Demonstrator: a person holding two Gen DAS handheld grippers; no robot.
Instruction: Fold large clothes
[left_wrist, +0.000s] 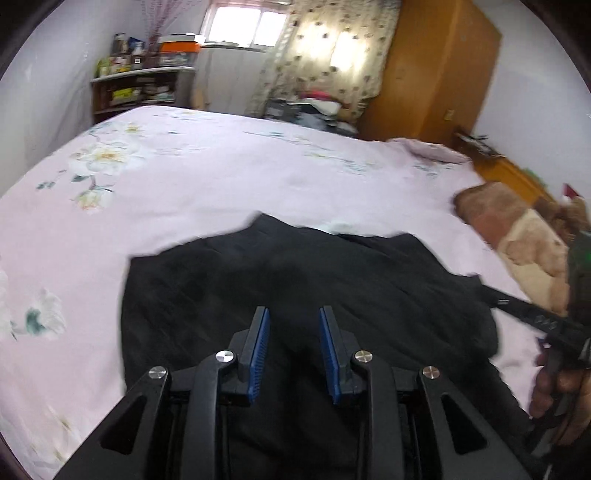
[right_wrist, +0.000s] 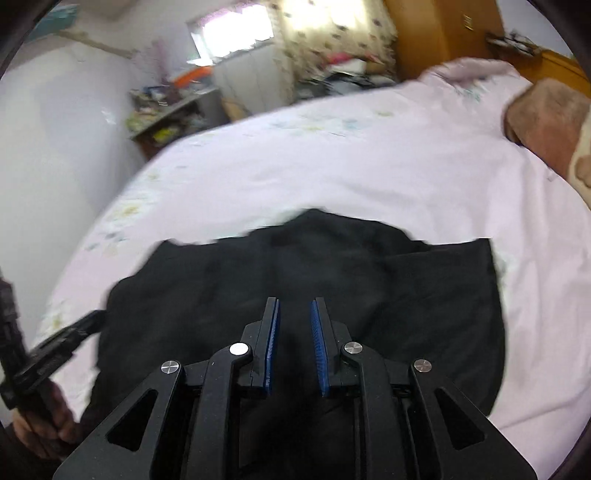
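A black garment (left_wrist: 295, 273) lies spread in a rumpled heap on the pink floral bed sheet (left_wrist: 221, 166), close in front of both grippers. My left gripper (left_wrist: 293, 310) hovers just above its near part, blue pads apart, nothing between them. My right gripper (right_wrist: 295, 301) hangs over the same garment (right_wrist: 295, 258) with a narrow gap between its pads and no cloth in it. The right gripper's black fingers (left_wrist: 517, 306) reach the garment's right edge in the left wrist view. In the right wrist view the left gripper's fingers (right_wrist: 74, 332) sit at its left edge.
A brown plush blanket (left_wrist: 517, 236) lies at the bed's right side. Beyond the bed stand a wooden wardrobe (left_wrist: 436, 66), a cluttered shelf (left_wrist: 140, 85) and a pile of clothes (left_wrist: 314, 107) under the curtain. A hand (left_wrist: 557, 391) holds the right gripper.
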